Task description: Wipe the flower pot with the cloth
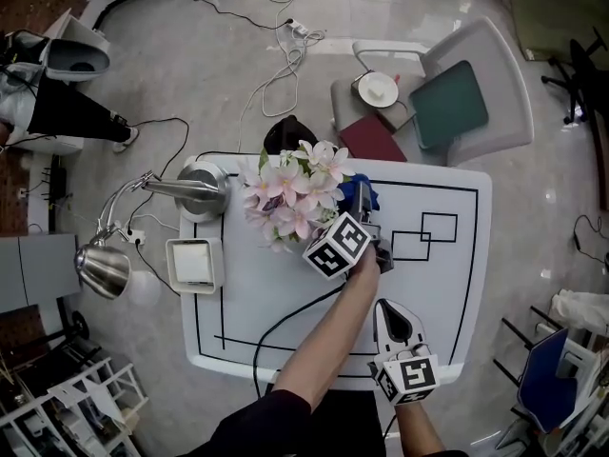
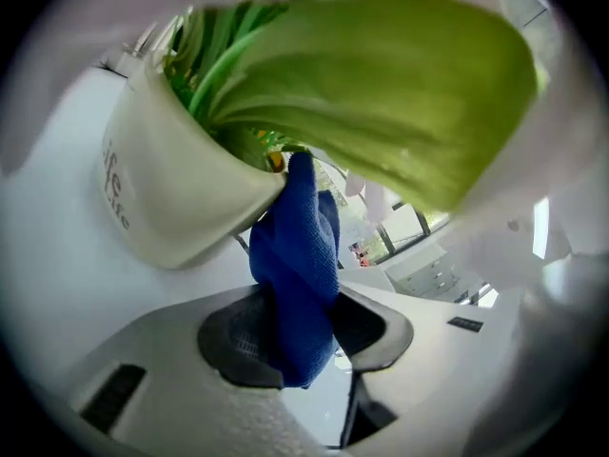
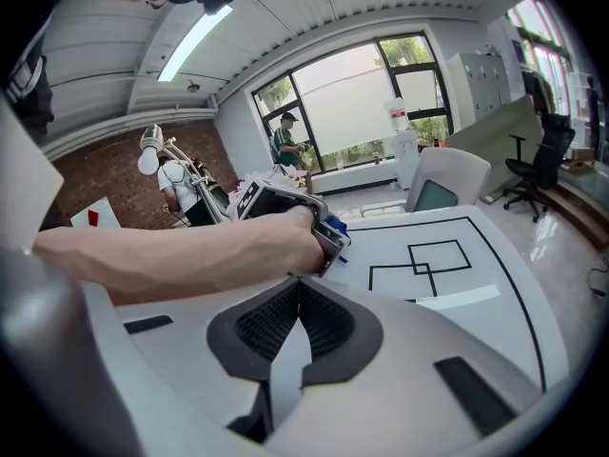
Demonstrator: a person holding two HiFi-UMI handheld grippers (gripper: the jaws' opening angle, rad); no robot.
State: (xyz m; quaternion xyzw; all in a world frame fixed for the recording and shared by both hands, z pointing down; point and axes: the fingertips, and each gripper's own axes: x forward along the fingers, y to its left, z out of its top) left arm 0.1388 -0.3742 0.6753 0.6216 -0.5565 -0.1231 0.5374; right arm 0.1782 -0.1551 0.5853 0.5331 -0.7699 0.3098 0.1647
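Flower pot, cream-white with lettering and broad green leaves, stood near the far edge of the white surface. The left tongs pinched the blue cloth against its rim. The right tongs hung pressed together, empty, well apart. With nothing steadying the pot, a hard push could probably tip it.

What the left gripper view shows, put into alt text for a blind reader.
The left gripper has its jaws shut on a blue cloth, whose upper end meets the rim of a cream flower pot. A broad green leaf arches overhead.
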